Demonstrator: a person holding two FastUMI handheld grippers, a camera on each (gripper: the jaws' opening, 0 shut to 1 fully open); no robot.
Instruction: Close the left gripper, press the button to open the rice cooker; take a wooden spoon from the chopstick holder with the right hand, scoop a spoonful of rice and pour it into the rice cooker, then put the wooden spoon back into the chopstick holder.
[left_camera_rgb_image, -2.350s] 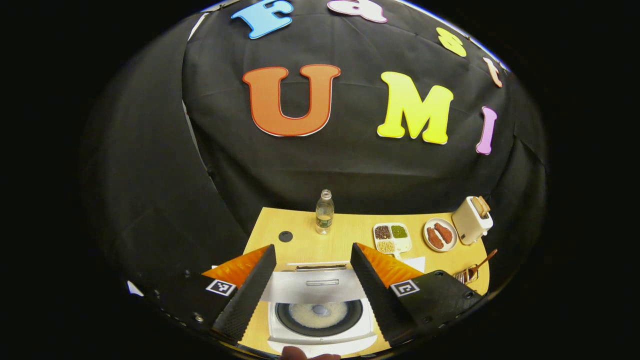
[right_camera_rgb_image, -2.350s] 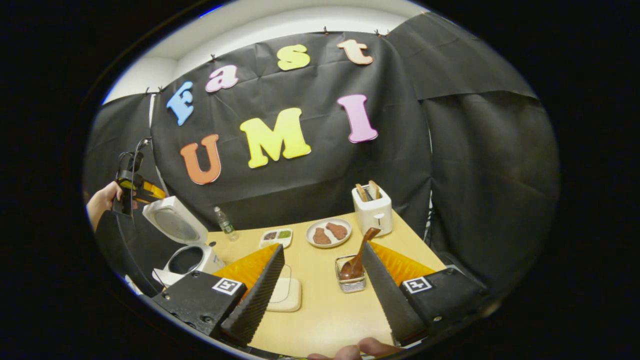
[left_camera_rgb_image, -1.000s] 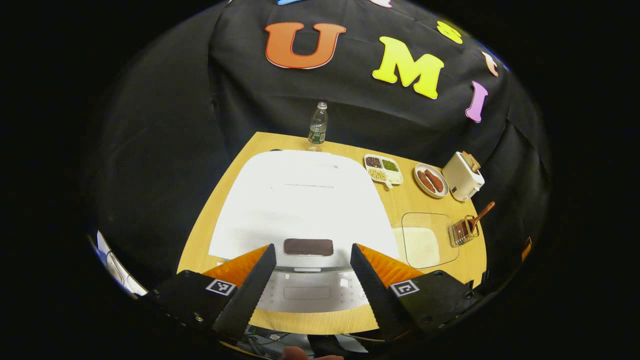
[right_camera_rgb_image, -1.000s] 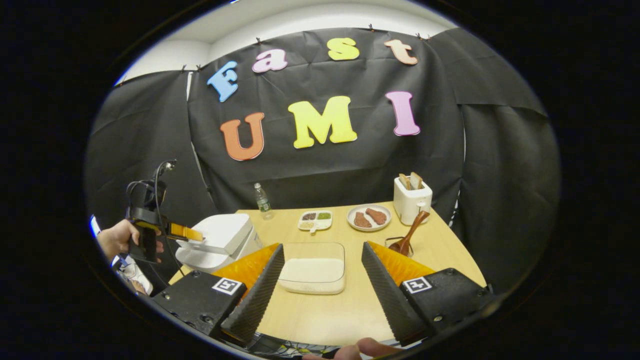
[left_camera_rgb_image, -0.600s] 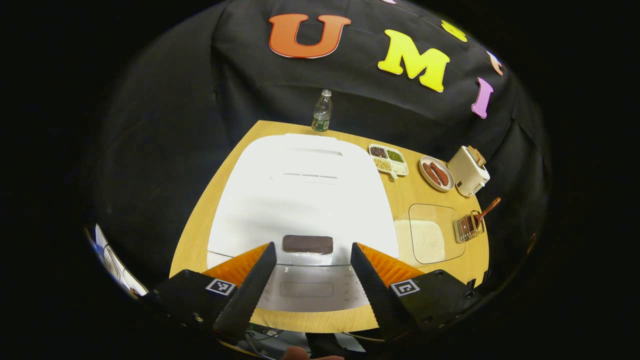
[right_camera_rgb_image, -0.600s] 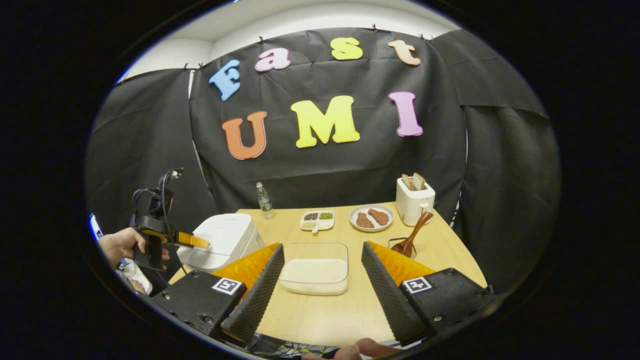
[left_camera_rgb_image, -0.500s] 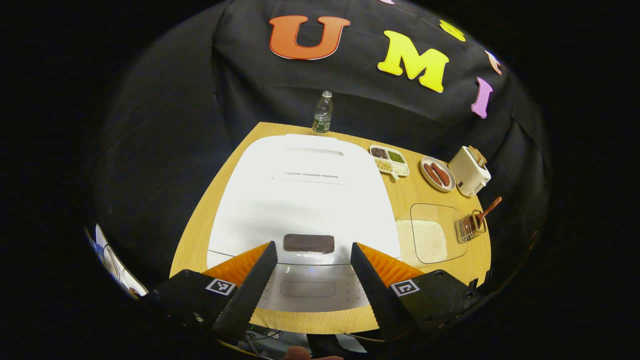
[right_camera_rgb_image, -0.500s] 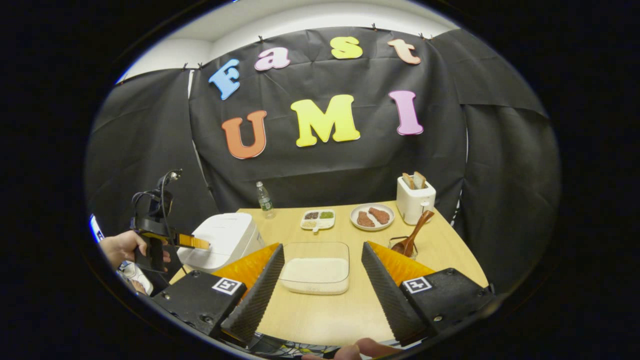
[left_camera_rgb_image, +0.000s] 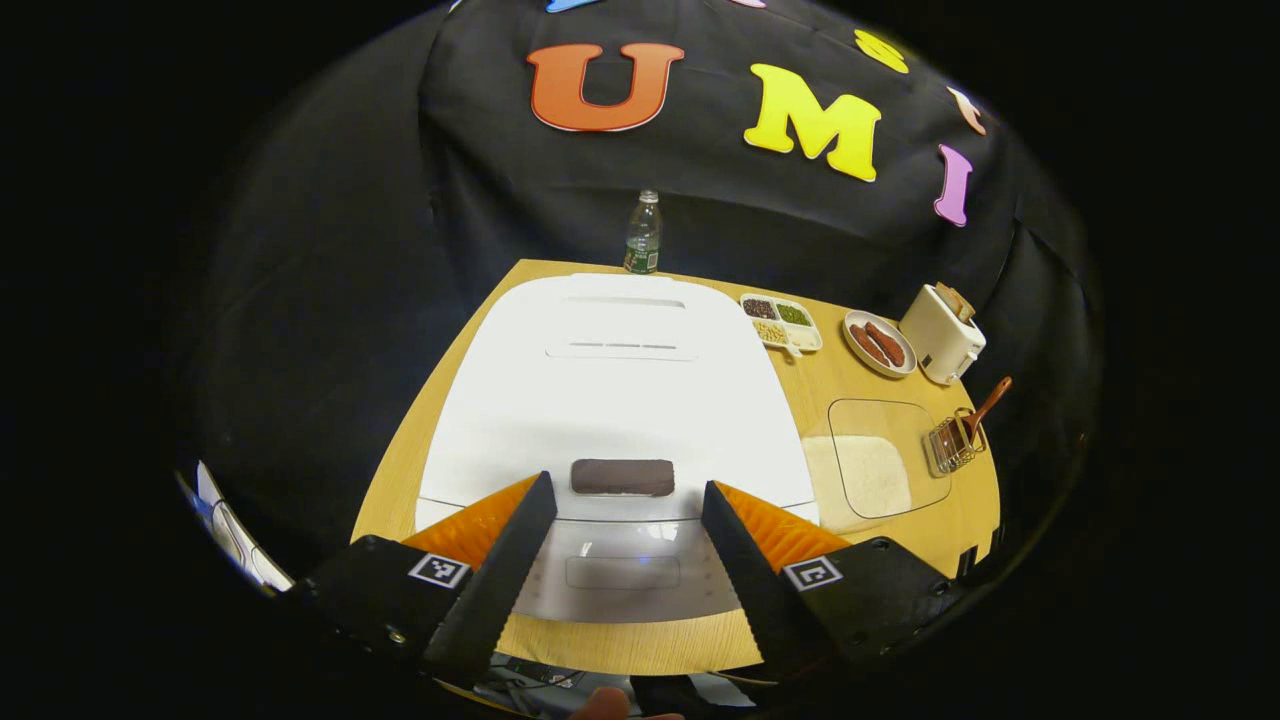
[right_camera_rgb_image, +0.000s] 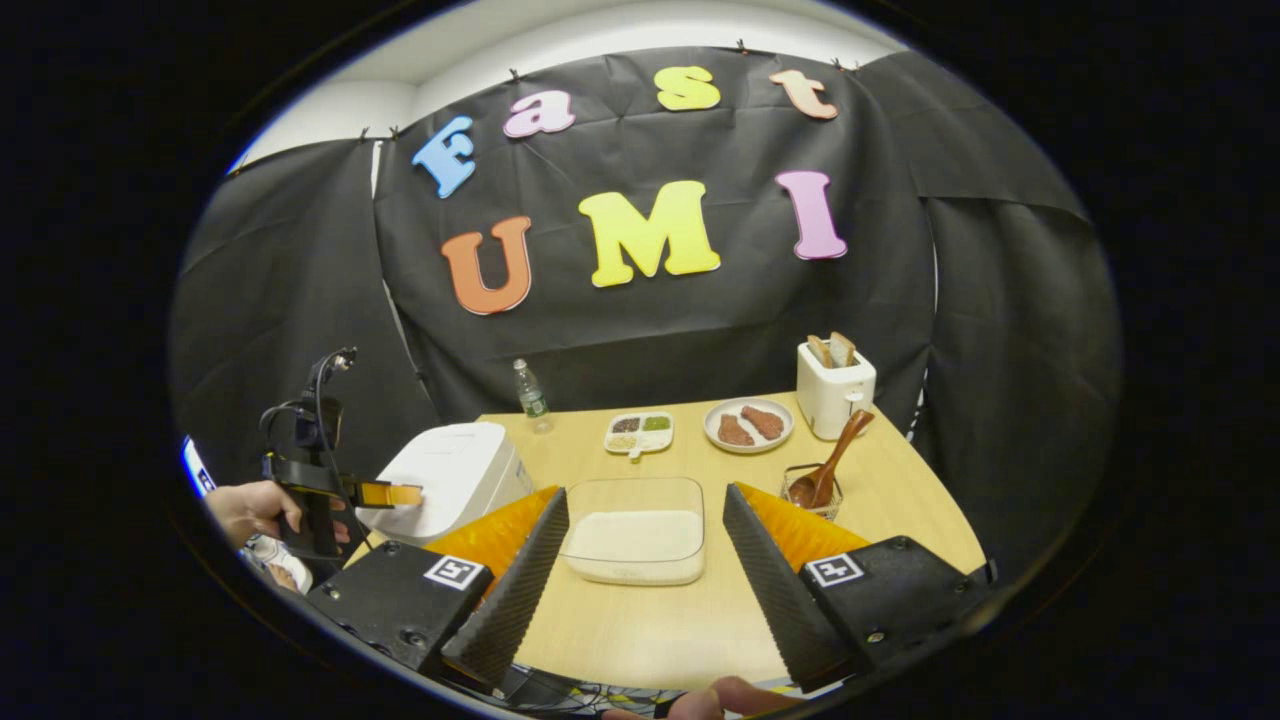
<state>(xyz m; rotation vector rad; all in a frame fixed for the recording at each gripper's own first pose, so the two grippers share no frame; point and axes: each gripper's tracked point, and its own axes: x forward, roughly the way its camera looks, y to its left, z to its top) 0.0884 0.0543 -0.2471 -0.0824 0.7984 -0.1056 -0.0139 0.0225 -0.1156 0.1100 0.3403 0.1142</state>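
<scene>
The white rice cooker (left_camera_rgb_image: 610, 390) stands with its lid down, its dark button (left_camera_rgb_image: 622, 477) at the lid's front edge. My left gripper (left_camera_rgb_image: 626, 490) hovers open just in front of and above that button, one finger on each side. In the right gripper view a hand holds the left gripper (right_camera_rgb_image: 385, 493) beside the rice cooker (right_camera_rgb_image: 455, 480). My right gripper (right_camera_rgb_image: 645, 497) is open and holds nothing; it faces a clear container of rice (right_camera_rgb_image: 633, 540). The wooden spoon (right_camera_rgb_image: 835, 455) leans in the wire chopstick holder (right_camera_rgb_image: 810, 490) at the right.
On the wooden table (right_camera_rgb_image: 650, 630) at the back stand a water bottle (right_camera_rgb_image: 530, 395), a divided tray of beans (right_camera_rgb_image: 640, 433), a plate of meat (right_camera_rgb_image: 748, 425) and a white toaster (right_camera_rgb_image: 835, 390). The rice container (left_camera_rgb_image: 875, 470) and holder (left_camera_rgb_image: 952, 445) sit right of the cooker.
The cooker's lid, open over the pot 2.4 s ago, is down now. My left gripper has sunk to the button. My right gripper drew back from the holder and left, toward the rice container.
</scene>
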